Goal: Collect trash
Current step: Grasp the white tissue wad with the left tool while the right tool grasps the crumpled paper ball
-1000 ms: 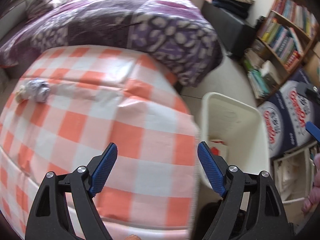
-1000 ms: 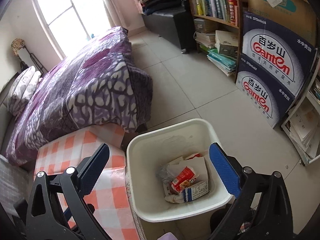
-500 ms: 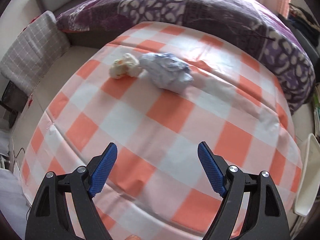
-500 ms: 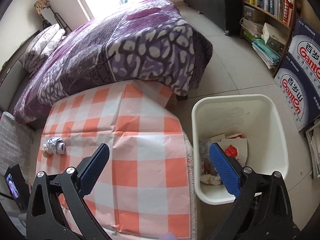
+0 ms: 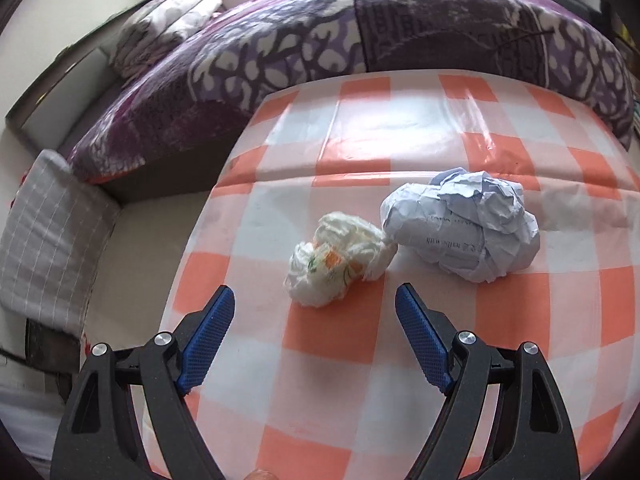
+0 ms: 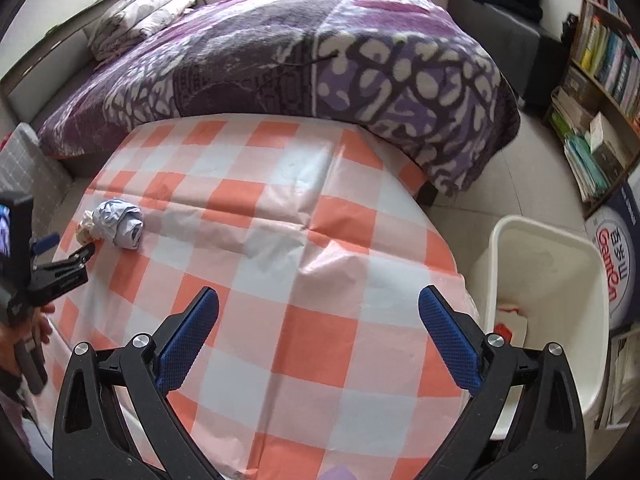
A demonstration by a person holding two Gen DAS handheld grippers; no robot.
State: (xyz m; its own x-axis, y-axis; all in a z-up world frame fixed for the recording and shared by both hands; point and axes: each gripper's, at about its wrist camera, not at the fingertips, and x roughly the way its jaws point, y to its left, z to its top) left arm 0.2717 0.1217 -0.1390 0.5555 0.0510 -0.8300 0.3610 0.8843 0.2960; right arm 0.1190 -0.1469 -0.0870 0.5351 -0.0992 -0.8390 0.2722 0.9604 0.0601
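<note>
A crumpled white tissue wad (image 5: 336, 258) with orange and green print lies on the orange-checked tablecloth (image 5: 400, 380). A larger ball of crumpled pale blue paper (image 5: 464, 228) touches its right side. My left gripper (image 5: 314, 304) is open and empty, just short of the tissue wad. In the right wrist view both wads, the paper ball (image 6: 120, 226) and the tissue (image 6: 85, 227), sit at the table's left. My right gripper (image 6: 318, 304) is open and empty above the table's near right part. The white trash bin (image 6: 560, 248) stands on the floor to the right, with trash inside.
A bed with a purple patterned blanket (image 6: 300, 60) borders the table's far edge. A grey checked cushion (image 5: 44, 232) lies left of the table. Bookshelves (image 6: 600, 80) and a printed cardboard box (image 6: 616, 264) stand at the right.
My left gripper has swung from the bin side to the table's left and closed in on the two wads. My right gripper has moved off the bin to over the table.
</note>
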